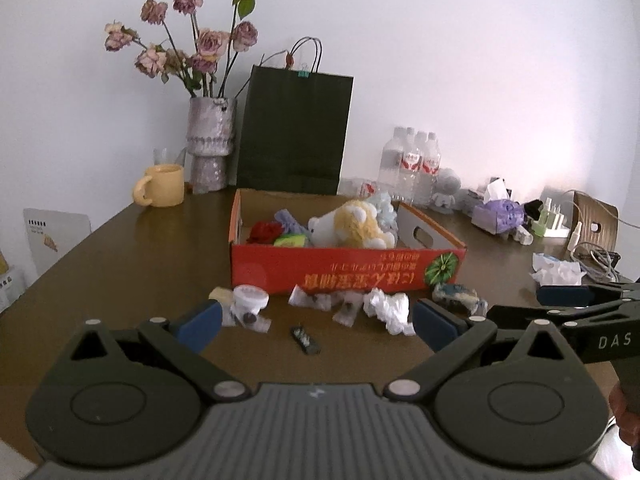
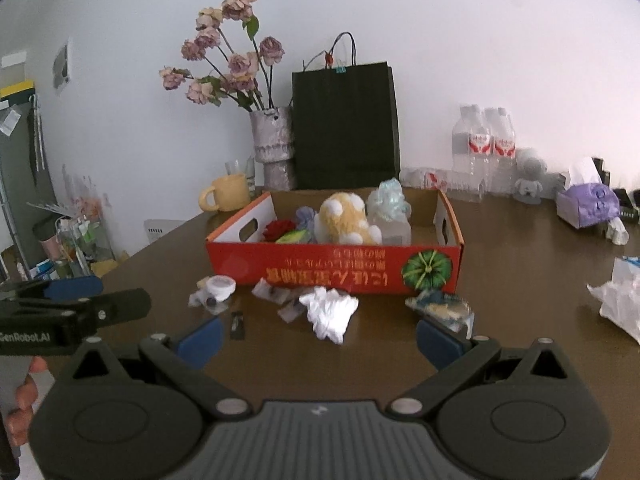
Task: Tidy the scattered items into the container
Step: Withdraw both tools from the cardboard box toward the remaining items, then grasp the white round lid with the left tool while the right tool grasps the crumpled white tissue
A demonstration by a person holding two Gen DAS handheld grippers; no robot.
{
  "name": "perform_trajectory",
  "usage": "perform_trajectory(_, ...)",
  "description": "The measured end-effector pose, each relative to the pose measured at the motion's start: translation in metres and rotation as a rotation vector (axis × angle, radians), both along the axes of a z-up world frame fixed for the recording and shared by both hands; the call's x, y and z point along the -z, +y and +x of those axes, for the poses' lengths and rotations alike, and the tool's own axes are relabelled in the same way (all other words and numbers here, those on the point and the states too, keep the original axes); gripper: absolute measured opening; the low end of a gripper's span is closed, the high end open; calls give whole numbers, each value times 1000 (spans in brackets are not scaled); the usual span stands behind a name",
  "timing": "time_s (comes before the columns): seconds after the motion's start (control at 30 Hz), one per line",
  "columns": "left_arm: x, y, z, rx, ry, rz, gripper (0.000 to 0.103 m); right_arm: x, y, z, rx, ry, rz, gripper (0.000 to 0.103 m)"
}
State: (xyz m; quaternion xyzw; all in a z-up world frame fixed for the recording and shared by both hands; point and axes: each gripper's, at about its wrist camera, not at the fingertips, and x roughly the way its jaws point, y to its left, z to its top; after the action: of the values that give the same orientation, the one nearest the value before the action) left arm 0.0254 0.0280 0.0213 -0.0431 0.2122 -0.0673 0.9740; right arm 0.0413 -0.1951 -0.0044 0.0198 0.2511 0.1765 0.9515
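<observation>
A red cardboard box (image 1: 344, 268) (image 2: 332, 270) sits mid-table and holds a yellow-white plush toy (image 1: 352, 226) (image 2: 346, 220), a red item and other soft things. Along its near wall lie a crumpled white tissue (image 1: 386, 308) (image 2: 328, 312), a white round cap (image 1: 250, 299) (image 2: 220, 286), small clear packets (image 1: 310, 300) (image 2: 272, 292), a small dark item (image 1: 306, 340) (image 2: 238, 324) and a blue-white wrapper (image 1: 458, 298) (image 2: 440, 306). My left gripper (image 1: 318, 326) is open, short of the litter. My right gripper (image 2: 320, 342) is open too, with the tissue just beyond it.
At the back stand a vase of dried roses (image 1: 210, 148), a dark paper bag (image 1: 294, 132), a yellow mug (image 1: 162, 186) and water bottles (image 1: 412, 168). On the right are a purple tissue box (image 2: 586, 204), loose white tissues (image 2: 622, 300) and cables (image 1: 596, 260).
</observation>
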Motion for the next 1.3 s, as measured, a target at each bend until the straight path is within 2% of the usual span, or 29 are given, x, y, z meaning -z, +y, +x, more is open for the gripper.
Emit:
perform_trajectory(0.67,18,3,14,-3,57,-5,103,28,-1,13,11,85,-19,103)
perform_trajectory(0.87,28,7,39,17,88,-9,103,40,3,35,14,103,-39,103)
perform_trajectory(1.03,32,14,82,-28,96,42,101,48,12,65,14,107,-52,97)
perform_trajectory(1.13,38,19,112,-40,116,65,87,54,20,89,16,119,-54,92)
perform_trajectory(1.17,40,20,121,-42,126,75,79,56,22,97,17,126,-54,91)
perform_trajectory(1.27,48,22,148,-27,153,106,63,62,30,119,12,144,-59,83)
perform_trajectory(1.3,51,22,156,-25,165,118,59,64,32,125,10,148,-62,76)
